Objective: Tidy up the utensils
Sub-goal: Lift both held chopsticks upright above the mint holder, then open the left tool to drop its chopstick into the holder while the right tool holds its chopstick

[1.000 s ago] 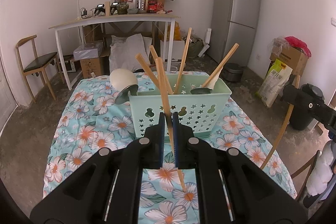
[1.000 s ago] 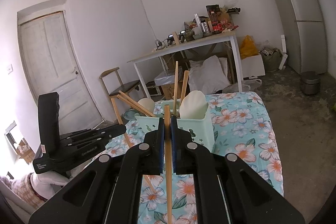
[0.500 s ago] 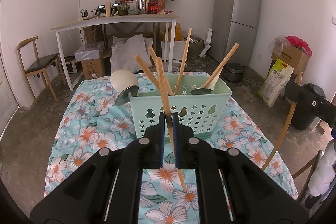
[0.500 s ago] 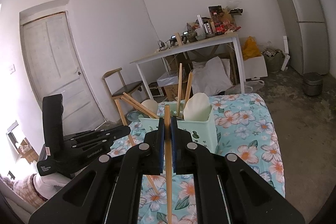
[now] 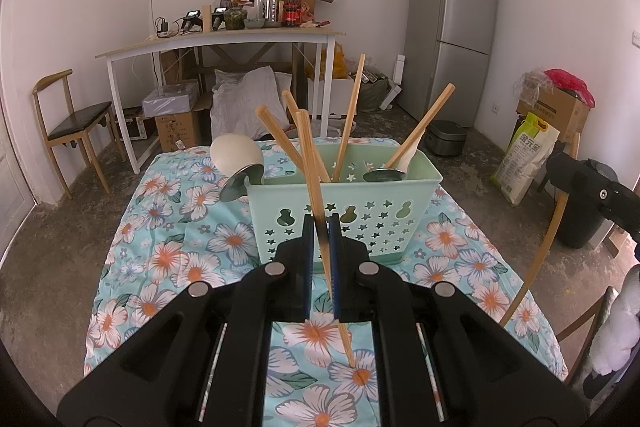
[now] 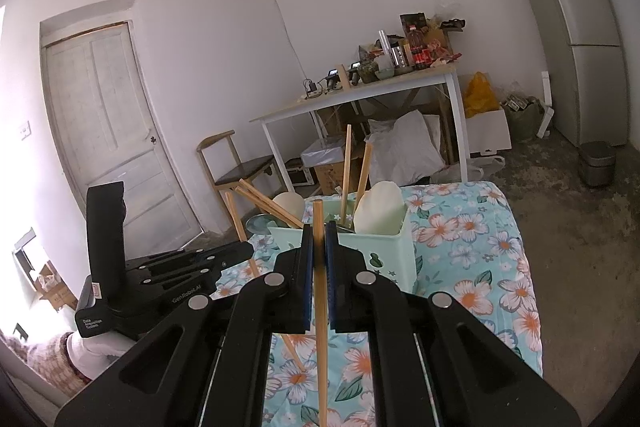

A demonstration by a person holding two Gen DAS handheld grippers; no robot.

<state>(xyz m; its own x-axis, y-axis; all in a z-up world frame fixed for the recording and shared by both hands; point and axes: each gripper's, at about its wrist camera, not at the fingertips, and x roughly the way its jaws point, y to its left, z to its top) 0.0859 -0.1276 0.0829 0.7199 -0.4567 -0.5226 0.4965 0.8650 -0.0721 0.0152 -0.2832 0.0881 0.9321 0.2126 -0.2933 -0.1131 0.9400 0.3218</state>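
Note:
A mint-green utensil basket [image 5: 360, 211] with star cut-outs stands on the floral tablecloth and shows in the right wrist view [image 6: 384, 247] too. It holds several wooden chopsticks [image 5: 350, 115], a metal spoon [image 5: 384, 174] and a white ladle [image 6: 378, 213]. My left gripper [image 5: 321, 231] is shut on a wooden chopstick [image 5: 310, 163], held upright just in front of the basket. My right gripper [image 6: 319, 241] is shut on another wooden chopstick [image 6: 320, 303], to the right of the basket. The left gripper also shows in the right wrist view [image 6: 168, 279].
A white ladle [image 5: 236, 155] and a metal ladle [image 5: 240, 183] lean out over the basket's left end. The floral table [image 5: 168, 227] has edges left, right and far. A wooden chair [image 5: 74, 119], a cluttered white desk [image 5: 220, 39] and a fridge [image 5: 452, 35] stand behind.
Both grippers have drifted slightly with their chopsticks; the right gripper has risen a little at the right edge of the left wrist view. The grips are unchanged.

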